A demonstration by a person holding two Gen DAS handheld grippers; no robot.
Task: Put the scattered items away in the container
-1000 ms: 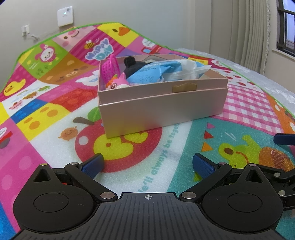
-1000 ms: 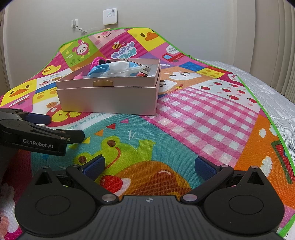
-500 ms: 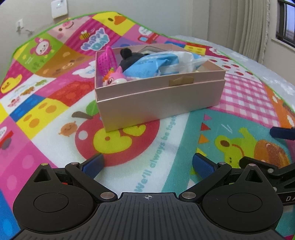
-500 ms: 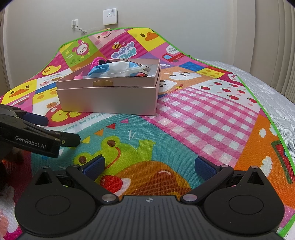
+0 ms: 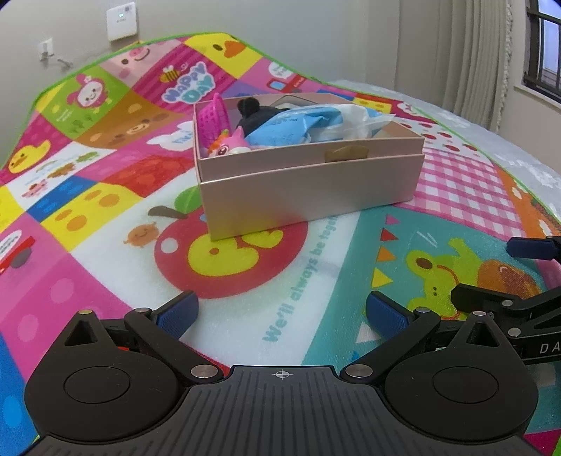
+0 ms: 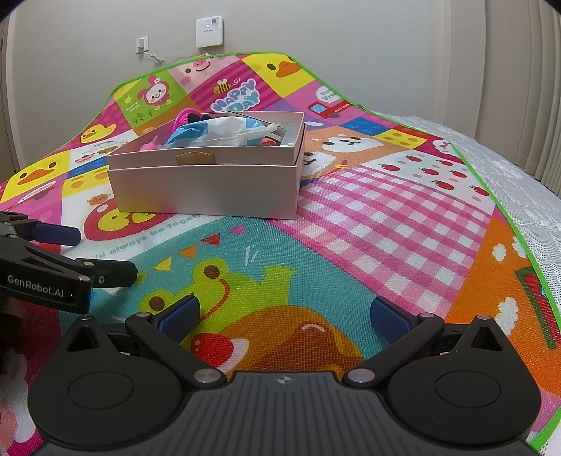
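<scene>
A pink cardboard box (image 5: 308, 189) stands on the colourful play mat; it also shows in the right wrist view (image 6: 207, 189). Inside it lie a pink mesh item (image 5: 212, 119), a pink toy figure (image 5: 229, 145), a black plush (image 5: 252, 108) and a blue-and-white packet (image 5: 308, 126). My left gripper (image 5: 280, 312) is open and empty, low over the mat in front of the box. My right gripper (image 6: 284, 314) is open and empty, to the right of the left one. Each gripper shows at the edge of the other's view.
The play mat (image 6: 368, 217) covers a bed; its green edge (image 6: 491, 189) runs along the right with white bedding beyond. A wall with a socket and white device (image 6: 209, 31) is behind. Curtains (image 5: 484, 63) and a window hang at the right.
My left gripper has shifted slightly, so the box sits a little farther right and lower in its view. The right gripper has hardly moved. Both stay open.
</scene>
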